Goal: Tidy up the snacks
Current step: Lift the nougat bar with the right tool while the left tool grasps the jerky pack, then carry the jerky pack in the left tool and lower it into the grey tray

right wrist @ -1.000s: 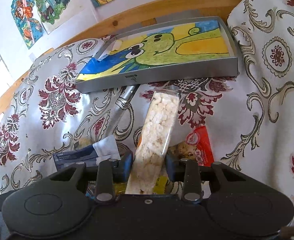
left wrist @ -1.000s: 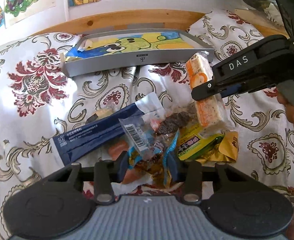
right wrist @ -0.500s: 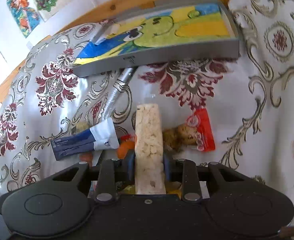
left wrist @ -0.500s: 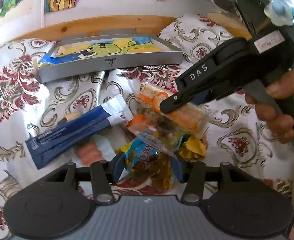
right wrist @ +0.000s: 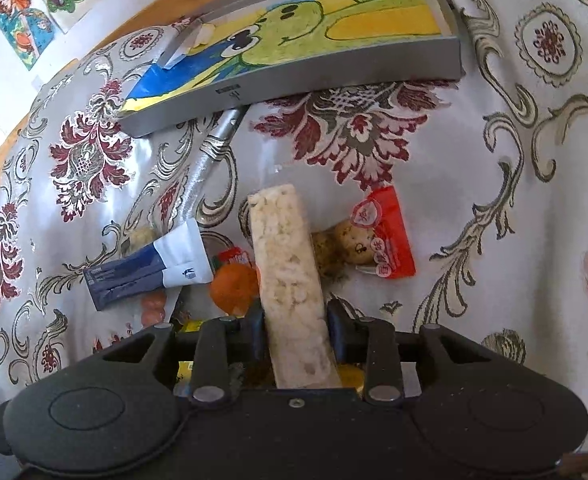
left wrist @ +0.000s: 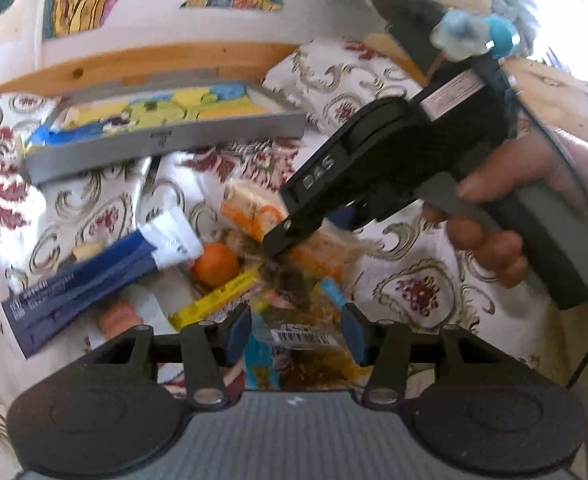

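Note:
A pile of wrapped snacks lies on the floral cloth. My right gripper [right wrist: 294, 332] is shut on a pale puffed-rice bar [right wrist: 287, 264] in clear wrap, held just above the pile. The left wrist view shows the same right gripper [left wrist: 277, 242] coming in from the right, a hand [left wrist: 490, 236] on its handle, clamping the rice bar [left wrist: 253, 208]. My left gripper [left wrist: 296, 332] is shut on a blue and orange snack packet [left wrist: 300, 338] with a barcode. A grey tray [right wrist: 334, 76] lined with a green cartoon picture sits behind the pile, the tray [left wrist: 161, 142] holding no snacks.
In the pile are a blue and white sachet [right wrist: 145, 268], an orange round snack [right wrist: 233, 284], a red cookie packet [right wrist: 382, 236] and a yellow packet [left wrist: 213, 296]. A silver tube [right wrist: 213, 148] pokes out from under the tray. Wooden edge and wall pictures behind.
The right gripper has lowered the rice bar from near the tray down onto the pile. The left gripper has come closer to the pile, still holding its packet.

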### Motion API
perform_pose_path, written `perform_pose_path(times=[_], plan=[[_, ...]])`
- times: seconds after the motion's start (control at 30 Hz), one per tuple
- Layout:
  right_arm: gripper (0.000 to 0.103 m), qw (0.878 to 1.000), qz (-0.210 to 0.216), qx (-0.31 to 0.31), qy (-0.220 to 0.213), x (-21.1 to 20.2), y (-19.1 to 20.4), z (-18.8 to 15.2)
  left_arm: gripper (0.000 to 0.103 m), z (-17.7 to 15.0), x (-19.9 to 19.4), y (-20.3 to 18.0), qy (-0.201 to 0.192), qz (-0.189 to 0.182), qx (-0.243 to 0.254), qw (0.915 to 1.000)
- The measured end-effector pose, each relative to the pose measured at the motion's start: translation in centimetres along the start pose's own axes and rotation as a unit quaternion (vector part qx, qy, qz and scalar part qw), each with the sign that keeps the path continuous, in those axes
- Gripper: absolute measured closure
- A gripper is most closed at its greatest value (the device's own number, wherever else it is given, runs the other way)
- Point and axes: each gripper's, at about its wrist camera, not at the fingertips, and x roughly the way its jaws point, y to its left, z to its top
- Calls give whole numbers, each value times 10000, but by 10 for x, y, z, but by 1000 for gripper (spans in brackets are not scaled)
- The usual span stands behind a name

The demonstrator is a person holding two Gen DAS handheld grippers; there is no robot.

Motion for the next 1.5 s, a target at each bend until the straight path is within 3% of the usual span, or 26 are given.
perform_pose_path(times=[0.3, 0.8, 1.3, 1.5], plan=[[67, 9999, -70, -71, 18, 0, 2, 0, 48, 5, 20, -4, 219, 209, 169, 9994], [71, 9982, -299, -473, -220, -4, 8, -1, 52, 5, 18, 2, 297, 169, -165, 9993], [73, 9931, -384, -615, -917, -26, 6, 5, 53, 7, -7, -3, -12, 382, -367, 9986], [73, 9885, -319, -667, -1320, -40, 7, 8, 53, 13, -20, -1, -327, 485, -547, 9968]])
